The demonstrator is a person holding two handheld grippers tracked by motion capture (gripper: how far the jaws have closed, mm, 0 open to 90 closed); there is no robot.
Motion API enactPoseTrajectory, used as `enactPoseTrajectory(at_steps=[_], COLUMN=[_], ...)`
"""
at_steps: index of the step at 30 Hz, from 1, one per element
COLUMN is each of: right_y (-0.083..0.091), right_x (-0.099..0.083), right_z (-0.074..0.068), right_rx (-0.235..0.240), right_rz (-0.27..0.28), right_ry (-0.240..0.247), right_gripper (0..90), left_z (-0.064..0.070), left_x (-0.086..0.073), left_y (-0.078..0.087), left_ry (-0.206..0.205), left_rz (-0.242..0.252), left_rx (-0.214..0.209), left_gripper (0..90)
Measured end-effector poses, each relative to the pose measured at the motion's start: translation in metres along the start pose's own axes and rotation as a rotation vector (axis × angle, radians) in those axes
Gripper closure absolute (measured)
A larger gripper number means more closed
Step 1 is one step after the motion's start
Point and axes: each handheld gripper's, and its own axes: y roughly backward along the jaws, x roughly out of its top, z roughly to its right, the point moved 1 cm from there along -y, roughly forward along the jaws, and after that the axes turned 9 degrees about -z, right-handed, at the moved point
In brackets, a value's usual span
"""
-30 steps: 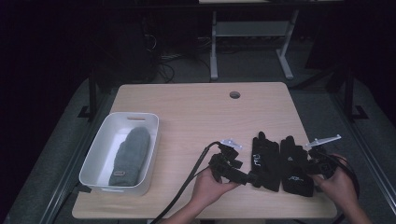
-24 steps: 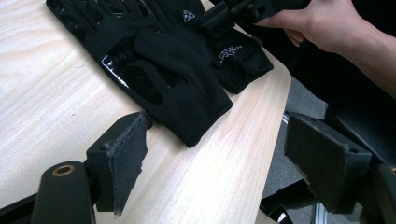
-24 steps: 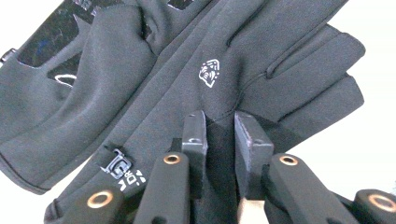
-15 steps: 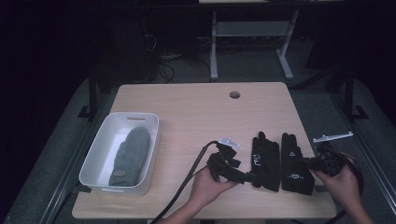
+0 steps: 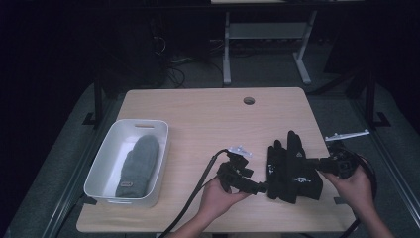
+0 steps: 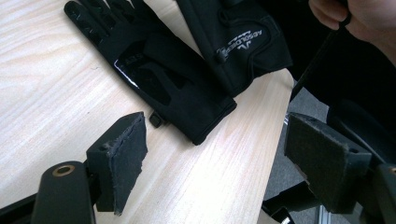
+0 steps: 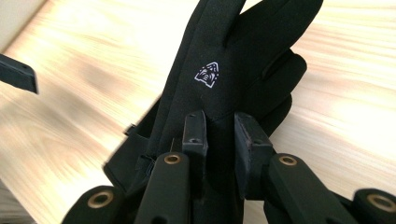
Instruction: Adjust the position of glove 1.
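two black gloves [image 5: 292,168] were seen lying side by side near the right front of the table [image 5: 208,119], and one grey mitten [image 5: 136,166] was seen lying in the single white bin [image 5: 101,163] at the left front. the step in hand was judged to be the pick-up of the right-hand glove [image 7: 219,70]: in the right gripper view the jaws of the right gripper [image 5: 312,162] were closed to a narrow gap on a fold of that glove's black fabric, near the wrist end, with its fingers pointed away across the wood. the left gripper [image 5: 260,187] was held low at the cuff end of the left-hand glove [image 6: 159,74]; in the left gripper view its jaws were spread wide with nothing between them, and the cuff was seen just ahead of the pads [image 6: 128,154], not touched. the gloves were partly overlapped, so whether only one layer had been pinched could not be told. the next move was judged to call for a clean lift of the gripped glove off its neighbour, and then a carry leftward over the bare wood toward the bin, the grip being kept firm so that the limp fabric would not slip. two grippers, two gloves, one mitten and one bin were counted.
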Motion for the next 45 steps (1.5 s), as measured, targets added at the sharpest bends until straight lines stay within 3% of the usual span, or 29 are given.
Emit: enactPoseTrajectory(at_steps=[7,13,18,21,24,27,31,39,45], right_y=[-0.016,-0.034,-0.048,-0.048,-0.042,-0.035,-0.029,-0.048,-0.046], right_x=[0.012,0.02,0.016,0.013,0.01,0.004,-0.005,-0.017,-0.018], right_z=[-0.014,-0.02,-0.019,-0.018,-0.018,-0.017,-0.014,-0.01,-0.013], right_rx=[0.009,0.002,0.006,0.009,0.002,-0.02,-0.025,-0.016,0.009], right_rz=[-0.019,-0.048,-0.072,-0.067,-0.056,-0.038,-0.044,-0.11,-0.102], right_ry=[0.006,-0.026,-0.049,-0.05,-0.04,-0.021,-0.029,-0.034,-0.023], right_gripper=[75.0,73.0,63.9,55.9,54.0,55.5,66.8,72.8,77.4], left_z=[-0.002,-0.002,-0.004,-0.005,-0.005,-0.005,-0.006,-0.007,-0.008], left_x=[-0.002,-0.003,-0.006,-0.007,-0.008,-0.008,-0.008,-0.009,-0.01], left_y=[0.002,0.003,0.003,0.002,0.002,0.001,-0.001,-0.009,-0.014], left_ry=[0.001,0.001,0.01,0.015,0.014,0.018,0.019,0.025,0.031], left_rz=[-0.002,0.0,-0.002,-0.002,-0.004,-0.004,-0.01,-0.025,-0.035], left_rx=[0.004,0.002,0.001,0.003,0.004,0.004,0.001,-0.005,-0.008], left_gripper=[21.0,21.0,21.1,21.0,21.1,21.1,21.1,21.1,21.4])
